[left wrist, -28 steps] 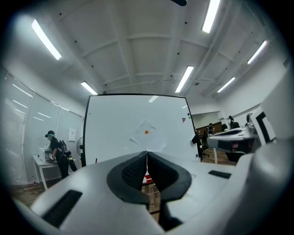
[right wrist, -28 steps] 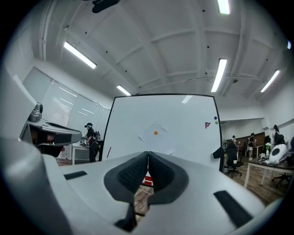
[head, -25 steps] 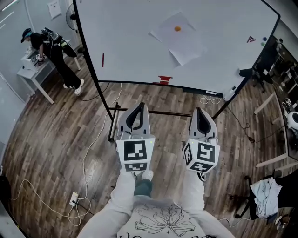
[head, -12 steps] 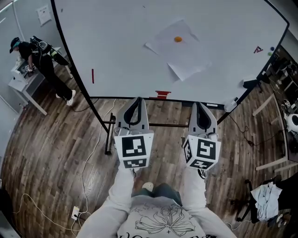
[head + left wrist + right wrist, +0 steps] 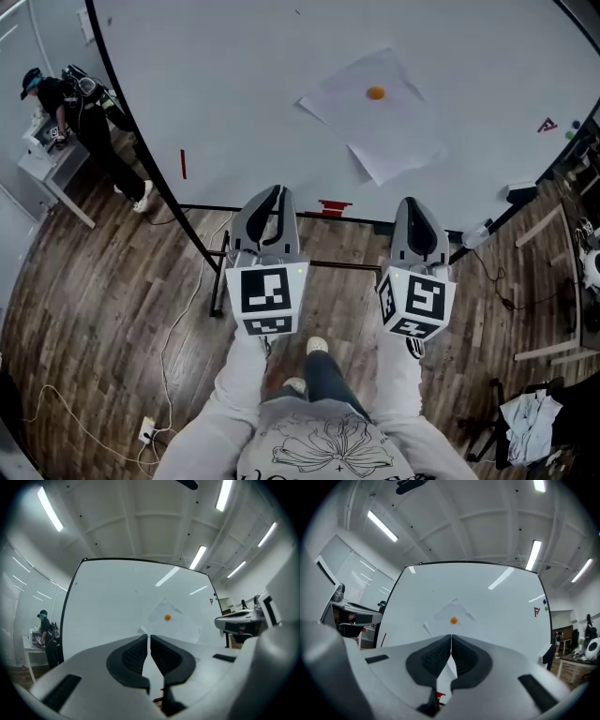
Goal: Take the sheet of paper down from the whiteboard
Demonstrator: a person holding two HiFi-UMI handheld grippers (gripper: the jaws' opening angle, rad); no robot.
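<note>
Head view — paper (image 5: 375,117) on whiteboard (image 5: 234,84) under magnet (image 5: 376,93).
Left claw (image 5: 272,191), right claw (image 5: 413,202): both closed, empty — off the board.

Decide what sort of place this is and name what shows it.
Probably an office or lab workroom: a large standing whiteboard, ceiling strip lights, and a person at a white desk.

We note: whiteboard (image 5: 234,94) cut off at 12 o'clock; right gripper view, sheet of paper (image 5: 461,612) lower edge behind fingers (image 5: 433,660).
</note>
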